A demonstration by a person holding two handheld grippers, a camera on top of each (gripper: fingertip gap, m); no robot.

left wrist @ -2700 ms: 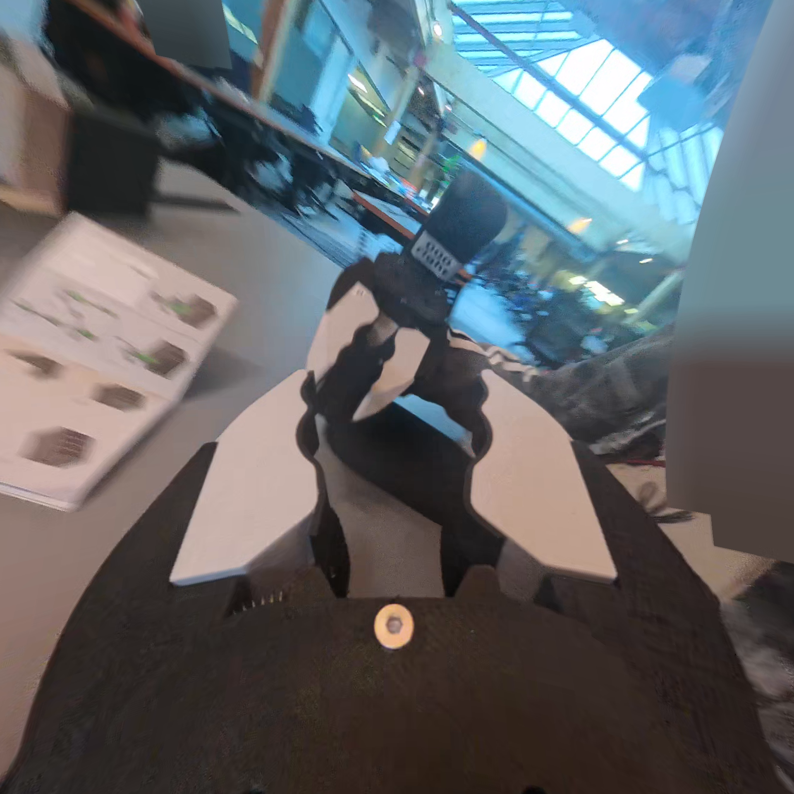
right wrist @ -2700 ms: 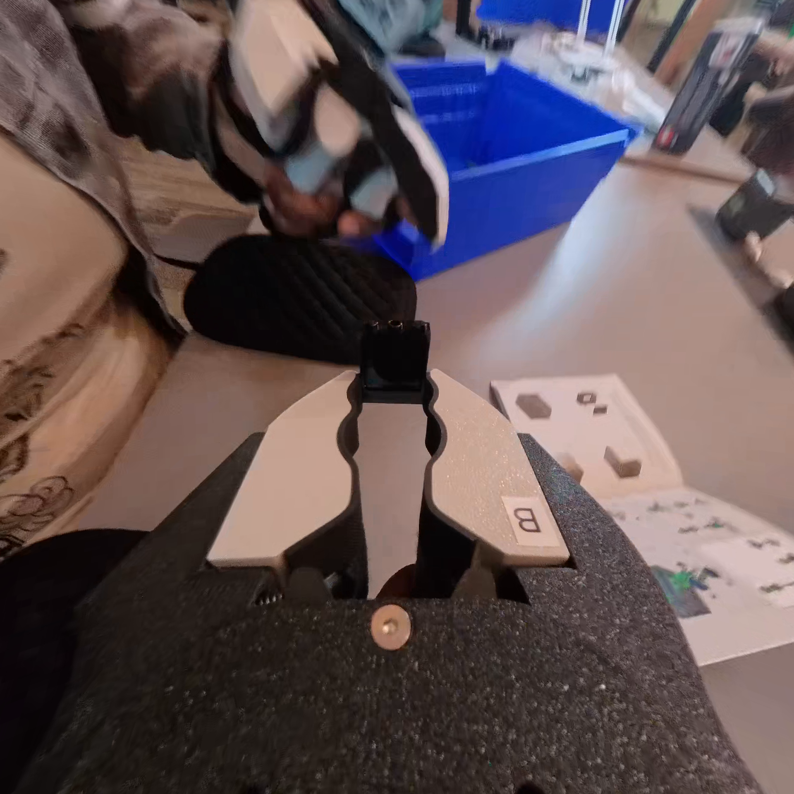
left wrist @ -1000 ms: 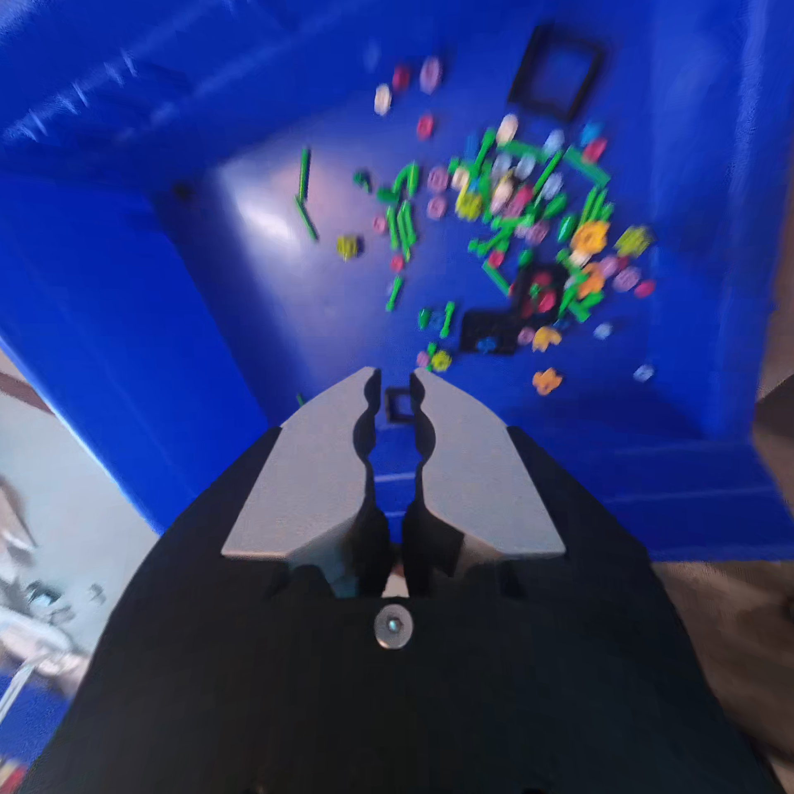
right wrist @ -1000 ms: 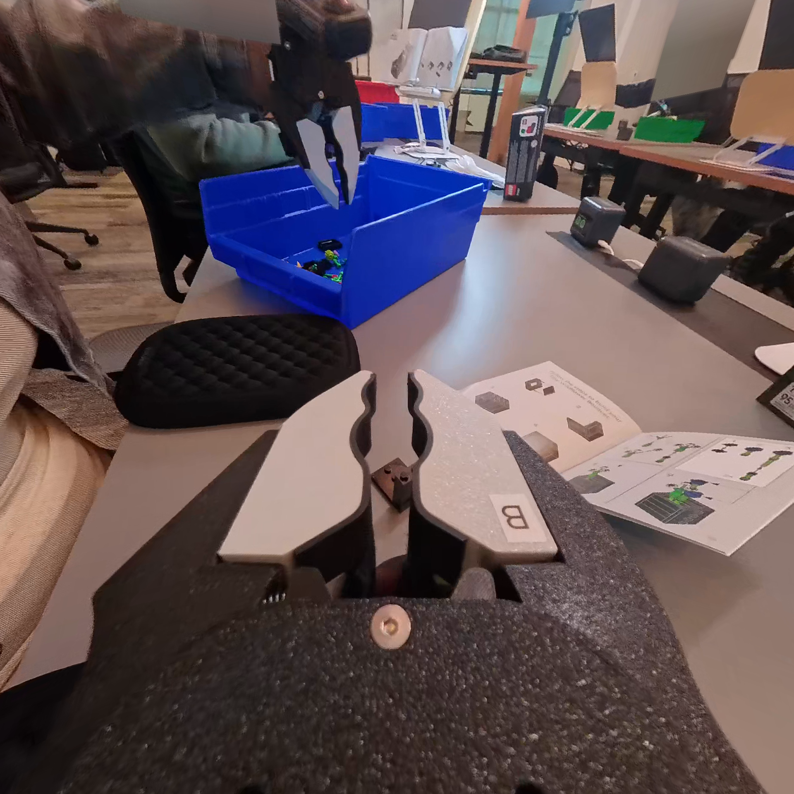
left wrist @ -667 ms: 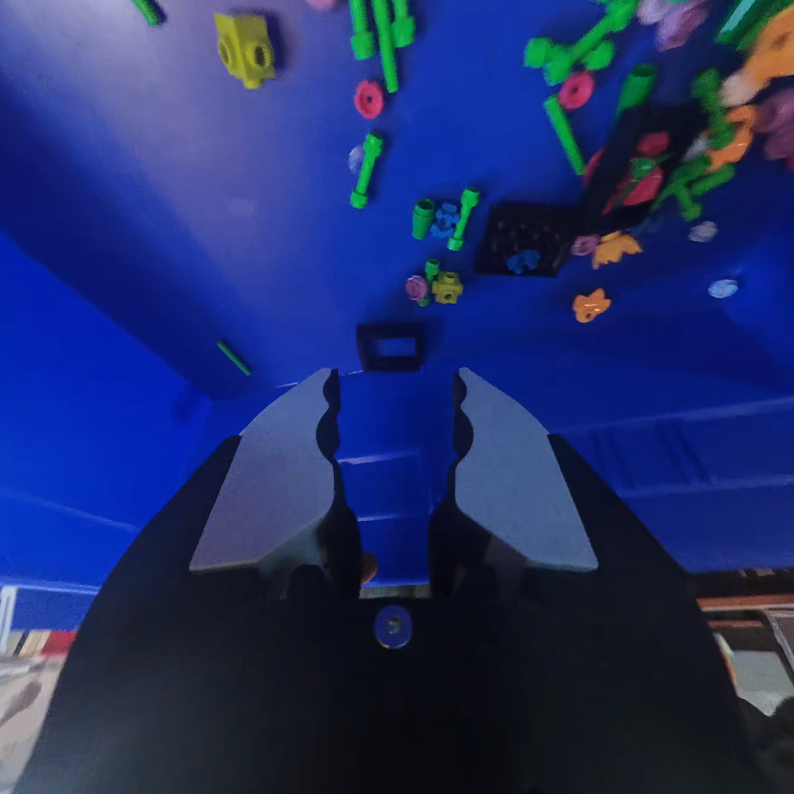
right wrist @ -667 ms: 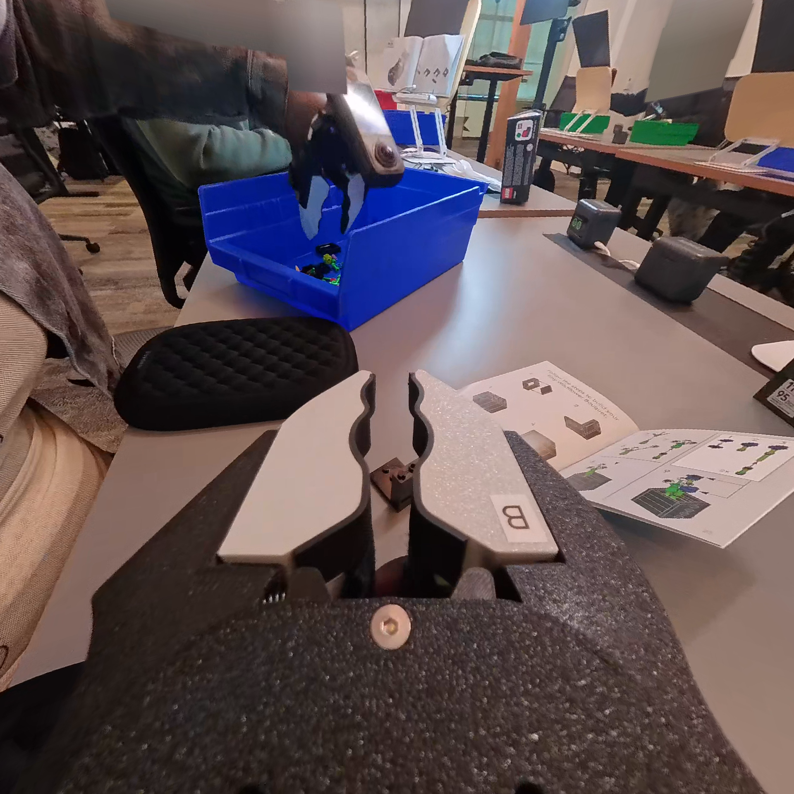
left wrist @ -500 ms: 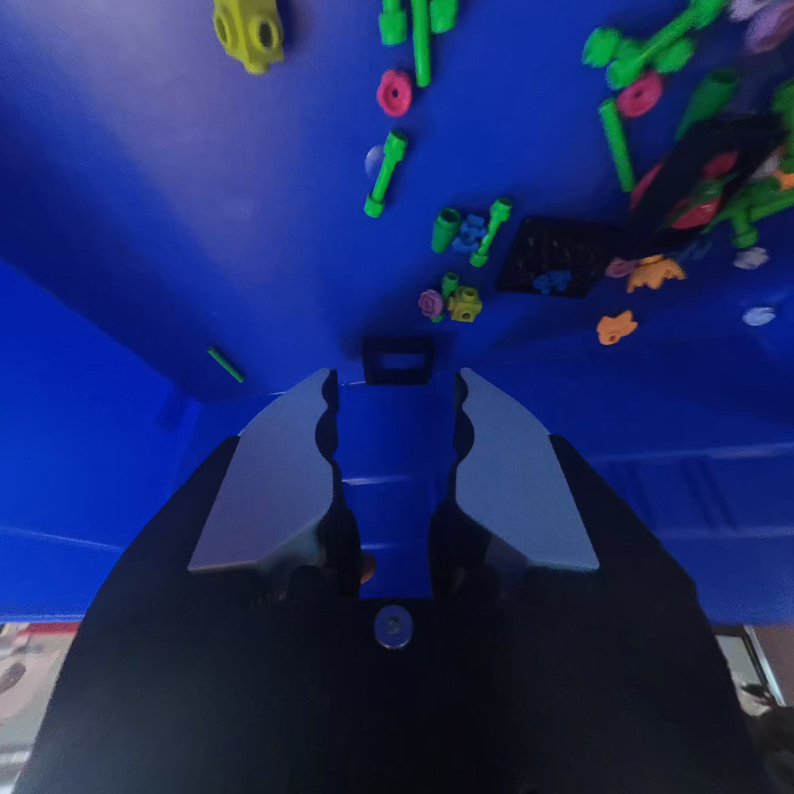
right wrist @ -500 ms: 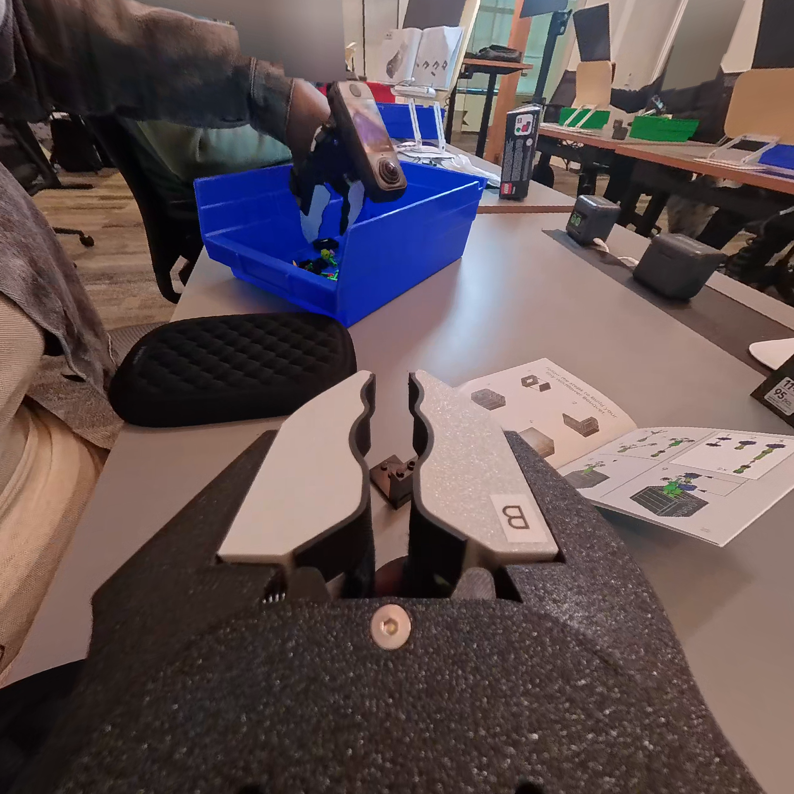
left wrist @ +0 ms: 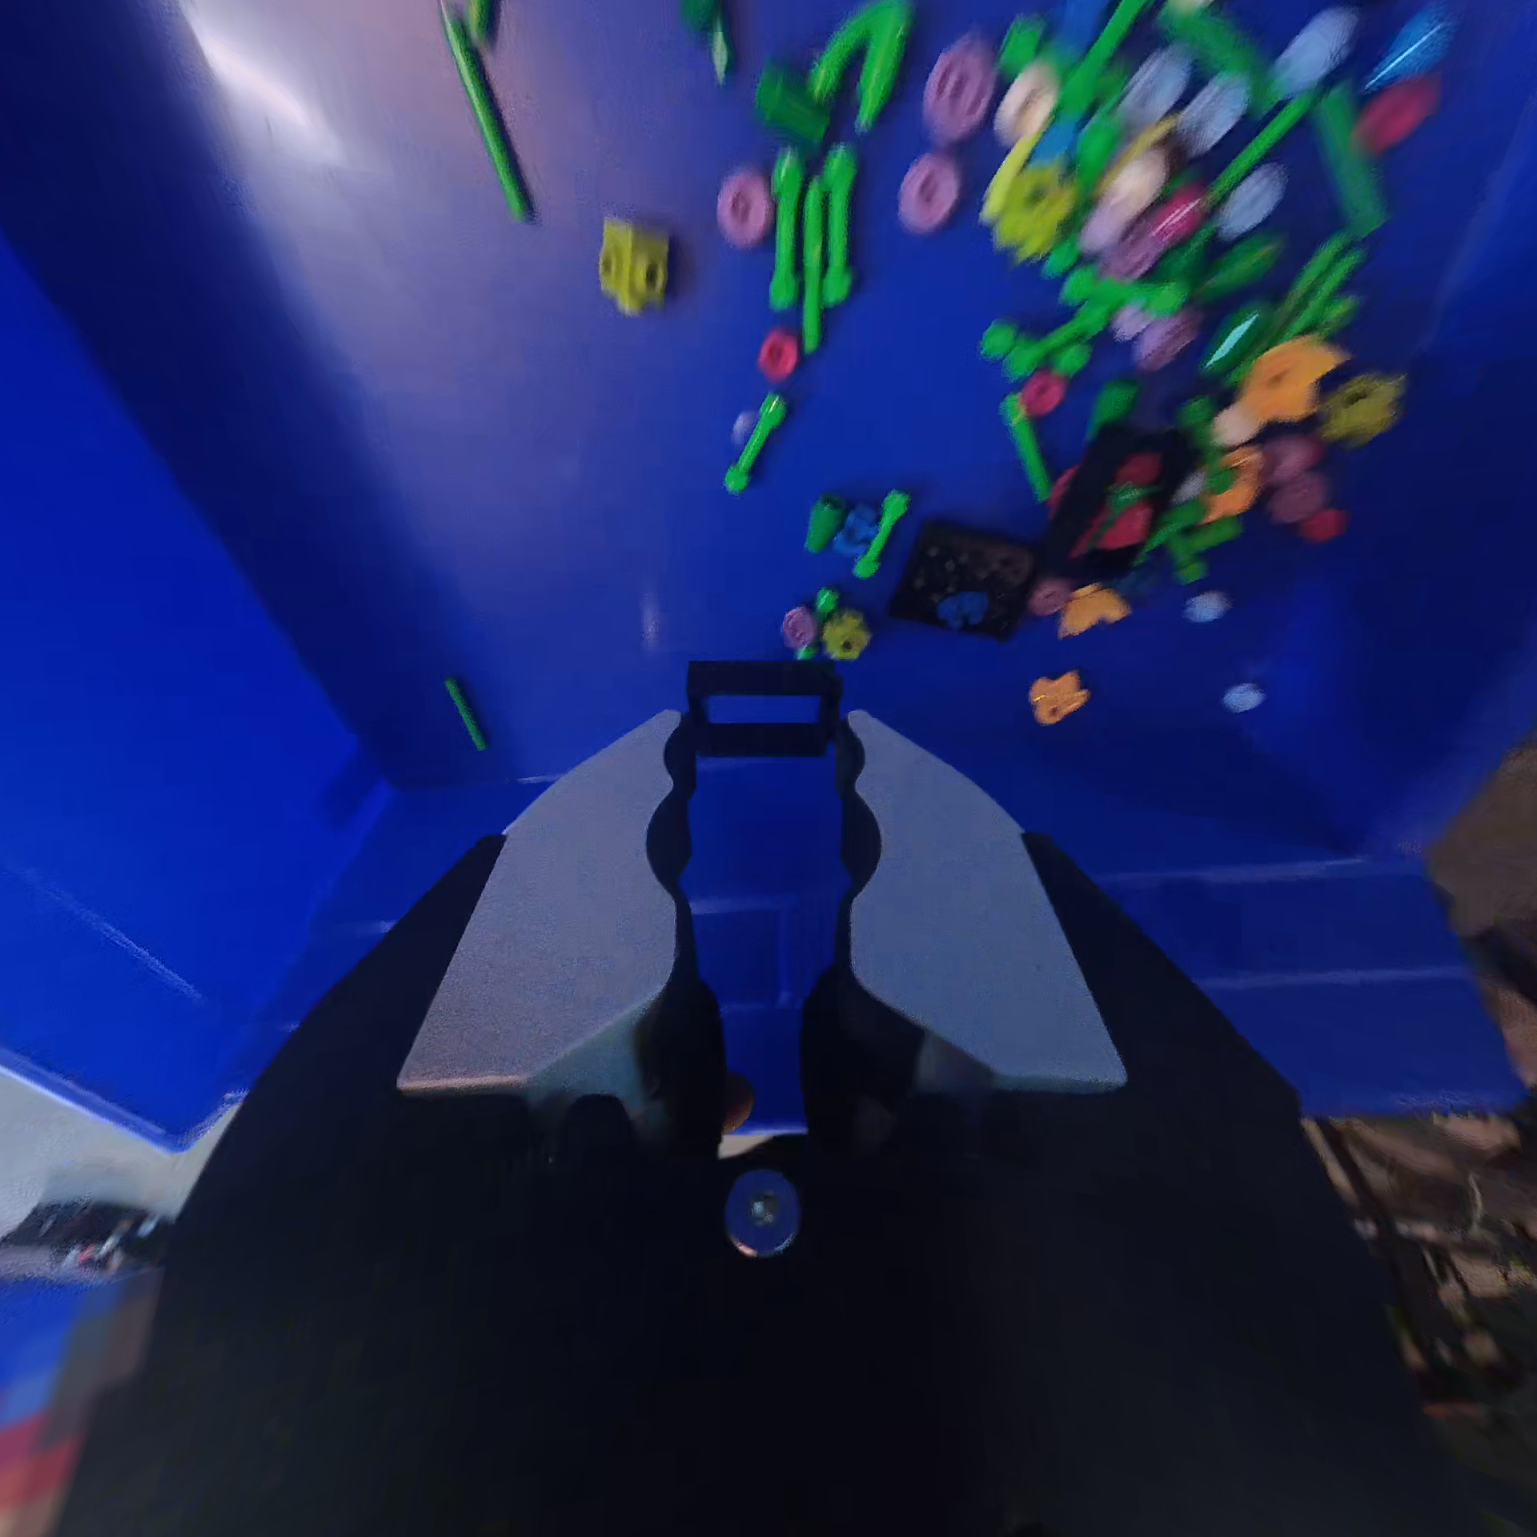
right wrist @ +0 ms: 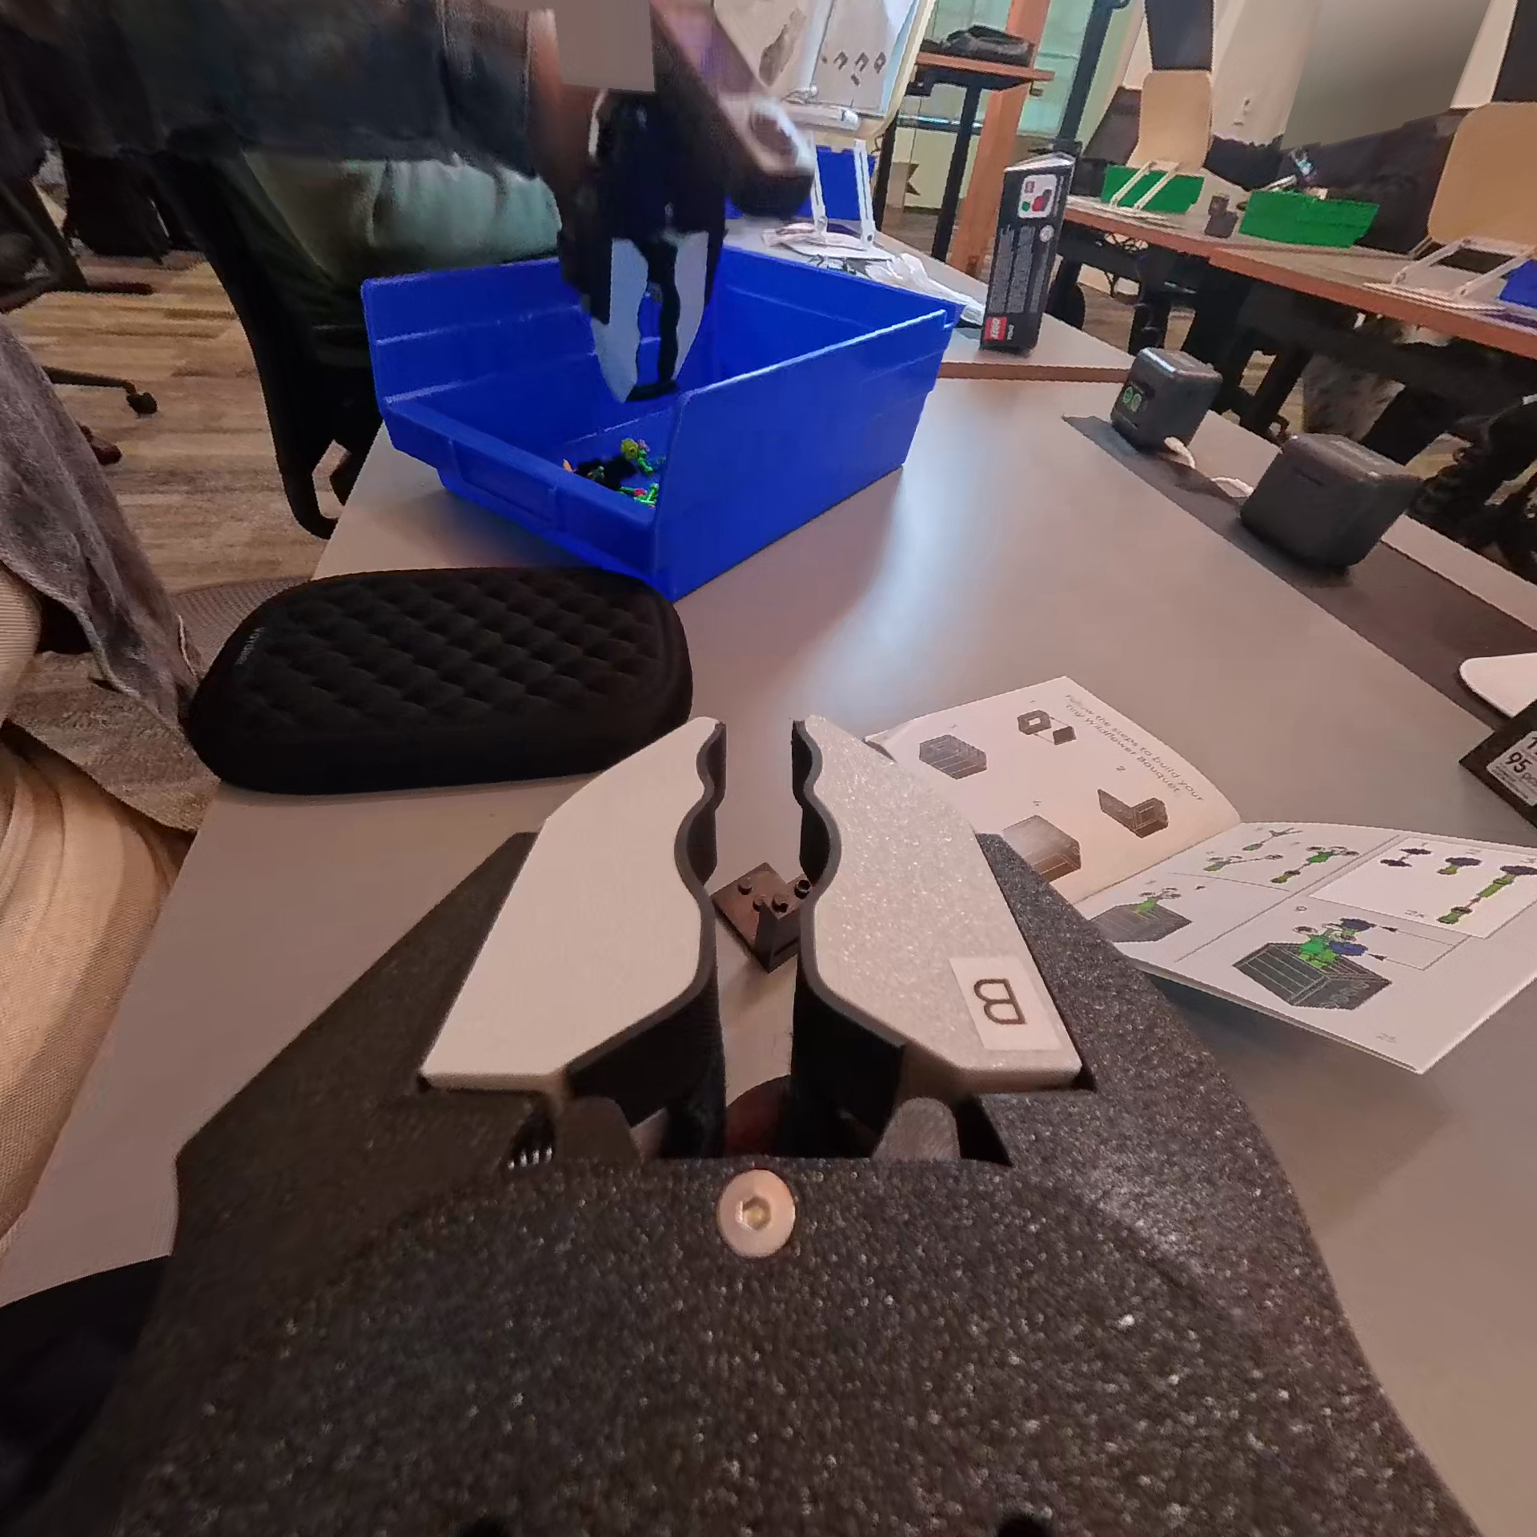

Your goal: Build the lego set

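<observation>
My left gripper is over the blue bin and shut on a small black frame-shaped brick, held at the fingertips. Many loose green, pink, yellow and orange pieces and a black plate lie on the bin floor below. In the right wrist view the left gripper hangs above the bin. My right gripper is low over the grey table, slightly open and empty. A small black studded piece lies on the table, seen between its fingers.
An open instruction booklet lies right of my right gripper. A black quilted pad sits left of it, in front of the bin. Two dark grey boxes and an upright black carton stand farther back on the right. My left gripper's tips are some 4 cm from the black plate. My right wrist view looks at it from another angle.
My left gripper has closed on the black frame brick and risen from the bin floor. The right gripper and the black piece under it have stayed put.
</observation>
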